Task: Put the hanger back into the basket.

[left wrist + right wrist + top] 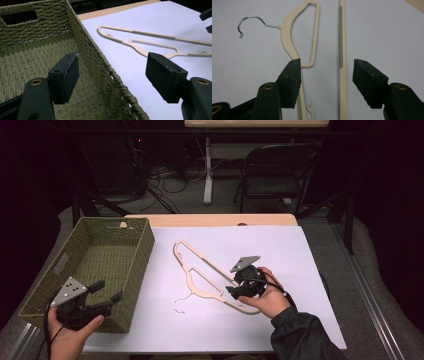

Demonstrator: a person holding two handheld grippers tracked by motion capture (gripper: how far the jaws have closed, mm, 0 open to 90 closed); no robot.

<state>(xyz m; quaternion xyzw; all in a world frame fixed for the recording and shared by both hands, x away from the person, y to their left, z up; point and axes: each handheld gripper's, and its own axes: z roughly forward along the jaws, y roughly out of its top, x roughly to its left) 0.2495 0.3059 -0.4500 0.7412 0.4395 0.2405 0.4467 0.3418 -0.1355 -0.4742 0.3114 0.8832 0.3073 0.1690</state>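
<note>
A cream hanger (191, 279) with a thin wire hook lies flat on the white sheet (280, 255), running from upper left to lower right. My right gripper (234, 296) sits low over the hanger's lower right end. In the right gripper view the jaws (325, 75) stand open, the hanger's (341, 37) straight bar runs between them untouched, and its curved shoulder passes by the left jaw. At the lower left my left gripper (109, 291) stands open and empty over the near right corner of the green woven basket (145, 250). The left gripper view shows the open jaws (112, 72) straddling the basket's rim (100, 57), with the hanger (155, 35) beyond.
The basket looks empty and takes up the table's left side. The sheet covers most of the wooden table (210, 219). Behind the table stand a folding chair (275, 175), a table leg and cables on the floor.
</note>
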